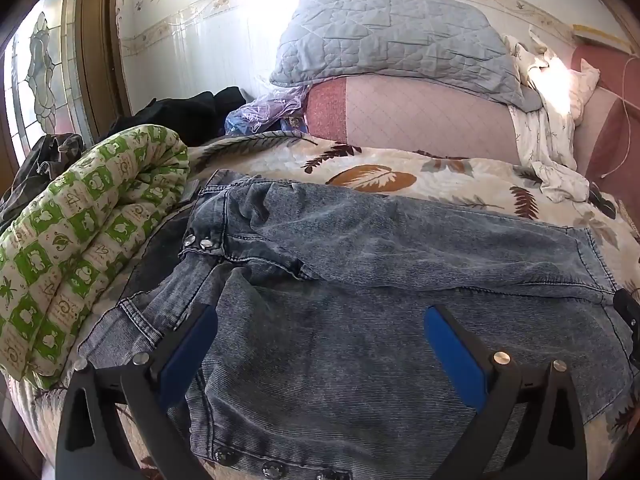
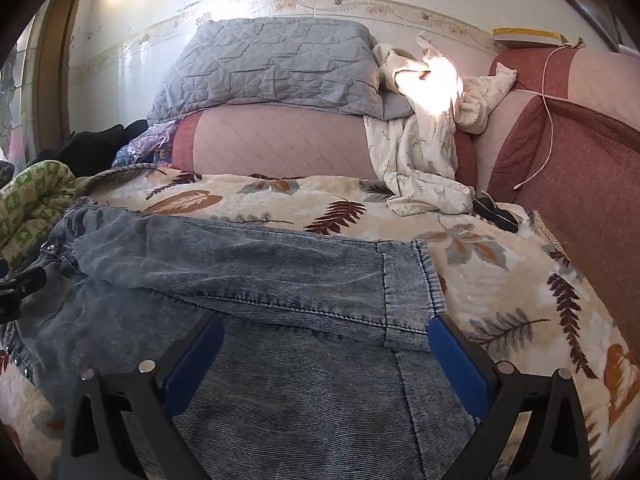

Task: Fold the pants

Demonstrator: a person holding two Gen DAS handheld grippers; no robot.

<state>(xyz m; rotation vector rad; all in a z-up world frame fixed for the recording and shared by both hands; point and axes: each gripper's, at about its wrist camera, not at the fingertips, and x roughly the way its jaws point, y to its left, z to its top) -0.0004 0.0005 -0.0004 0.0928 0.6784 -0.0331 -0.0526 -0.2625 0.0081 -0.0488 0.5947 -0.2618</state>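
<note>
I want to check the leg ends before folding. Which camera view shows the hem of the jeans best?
The right wrist view: the hem lies in full sight there, stitching clear, just beyond the open right gripper. The left wrist view shows it only near the right edge, stretched by the lens, far from the open left gripper.

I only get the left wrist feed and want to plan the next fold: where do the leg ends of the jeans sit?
Observer: The upper leg's cuff ends on the leaf-print bedspread, just ahead of the right gripper.
Operator: Is that gripper holding anything?
Observer: No, its jaws are spread wide over the jeans.
Operator: Anything near the cuff I should avoid?
Observer: A small black object lies farther back on the bedspread, beside the white floral cloth.
</note>
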